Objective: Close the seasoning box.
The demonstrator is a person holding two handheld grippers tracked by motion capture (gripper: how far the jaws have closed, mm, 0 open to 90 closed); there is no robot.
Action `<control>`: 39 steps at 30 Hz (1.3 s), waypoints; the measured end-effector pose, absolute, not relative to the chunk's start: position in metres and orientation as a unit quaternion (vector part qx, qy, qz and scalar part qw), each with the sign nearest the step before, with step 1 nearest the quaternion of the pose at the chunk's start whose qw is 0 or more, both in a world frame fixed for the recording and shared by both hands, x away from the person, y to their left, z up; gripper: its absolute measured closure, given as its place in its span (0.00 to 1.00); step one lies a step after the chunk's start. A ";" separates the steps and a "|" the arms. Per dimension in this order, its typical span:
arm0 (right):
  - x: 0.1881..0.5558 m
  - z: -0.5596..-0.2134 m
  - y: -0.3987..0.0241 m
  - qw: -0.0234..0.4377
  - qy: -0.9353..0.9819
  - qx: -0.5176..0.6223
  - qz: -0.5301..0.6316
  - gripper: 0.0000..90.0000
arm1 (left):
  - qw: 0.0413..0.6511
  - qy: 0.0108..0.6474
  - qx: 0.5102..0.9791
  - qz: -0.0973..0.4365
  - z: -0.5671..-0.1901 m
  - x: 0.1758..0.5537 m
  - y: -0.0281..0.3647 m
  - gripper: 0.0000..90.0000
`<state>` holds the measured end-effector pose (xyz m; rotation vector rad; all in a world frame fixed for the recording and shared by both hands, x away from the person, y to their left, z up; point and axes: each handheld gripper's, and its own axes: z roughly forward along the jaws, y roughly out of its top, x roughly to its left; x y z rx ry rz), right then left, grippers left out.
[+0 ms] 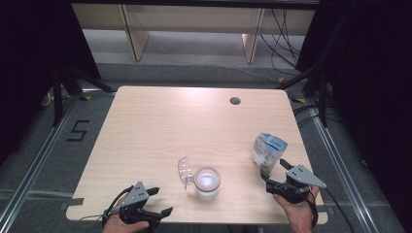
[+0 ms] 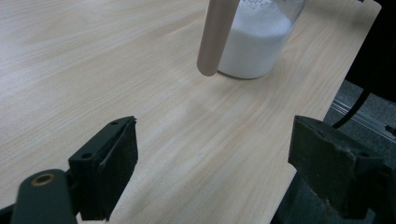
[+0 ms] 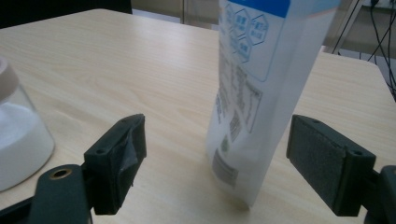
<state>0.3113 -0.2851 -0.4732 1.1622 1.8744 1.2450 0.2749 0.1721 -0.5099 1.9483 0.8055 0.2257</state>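
A glass jar [image 1: 207, 183] holding white powder stands near the table's front edge, its clear hinged lid [image 1: 184, 171] swung open to the left. A white and blue pouch [image 1: 268, 150] stands upright to the jar's right. My right gripper [image 1: 273, 168] sits just in front of the pouch, open. In the right gripper view the pouch [image 3: 252, 84] rises between and just beyond the jaws of my right gripper [image 3: 215, 158], untouched by either pad, with the jar [image 3: 18, 135] at the left. My left gripper [image 1: 163, 200] rests open at the front left. Its view shows my left gripper [image 2: 212, 163] empty, the jar [image 2: 254, 42] ahead and the lid's beige rim [image 2: 215, 37].
The wooden table [image 1: 160, 126] has a round cable hole [image 1: 235, 101] at its back right. The table's front edge [image 2: 299, 154] runs close under the left gripper. Metal floor rails flank the table, and cables lie at the far right.
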 end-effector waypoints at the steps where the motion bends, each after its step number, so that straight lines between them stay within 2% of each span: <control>1: 0.310 -0.473 -0.286 0.302 0.710 0.428 0.471 0.22 | 0.485 0.332 0.804 0.093 -0.509 0.275 0.173 0.17; 3: 0.305 -0.473 -0.282 0.292 0.709 0.433 0.474 0.22 | 0.484 0.332 0.804 0.093 -0.509 0.275 0.173 0.17; 10: 0.289 -0.469 -0.281 0.298 0.718 0.419 0.469 0.22 | 0.471 0.341 0.808 0.097 -0.509 0.275 0.174 0.17; 12: 0.282 -0.470 -0.278 0.285 0.714 0.436 0.468 0.21 | 0.485 0.336 0.802 0.095 -0.509 0.275 0.173 0.17; 13: 0.283 -0.470 -0.279 0.293 0.719 0.420 0.470 0.21 | 0.488 0.337 0.800 0.095 -0.510 0.276 0.173 0.17; 15: 0.278 -0.469 -0.277 0.279 0.722 0.423 0.470 0.21 | 0.487 0.346 0.797 0.085 -0.509 0.276 0.174 0.17; 17: 0.275 -0.470 -0.276 0.287 0.728 0.416 0.463 0.21 | 0.485 0.337 0.802 0.089 -0.508 0.277 0.176 0.17; 18: 0.270 -0.470 -0.272 0.271 0.726 0.431 0.463 0.21 | 0.489 0.341 0.798 0.087 -0.508 0.277 0.176 0.17; 28: 0.256 -0.471 -0.265 0.260 0.745 0.407 0.460 0.21 | 0.499 0.358 0.784 0.089 -0.500 0.279 0.178 0.18; 29: 0.255 -0.471 -0.265 0.256 0.747 0.402 0.464 0.21 | 0.501 0.346 0.788 0.092 -0.497 0.281 0.179 0.18; 39: 0.248 -0.473 -0.264 0.253 0.756 0.396 0.456 0.21 | 0.521 0.369 0.764 0.092 -0.478 0.290 0.179 0.28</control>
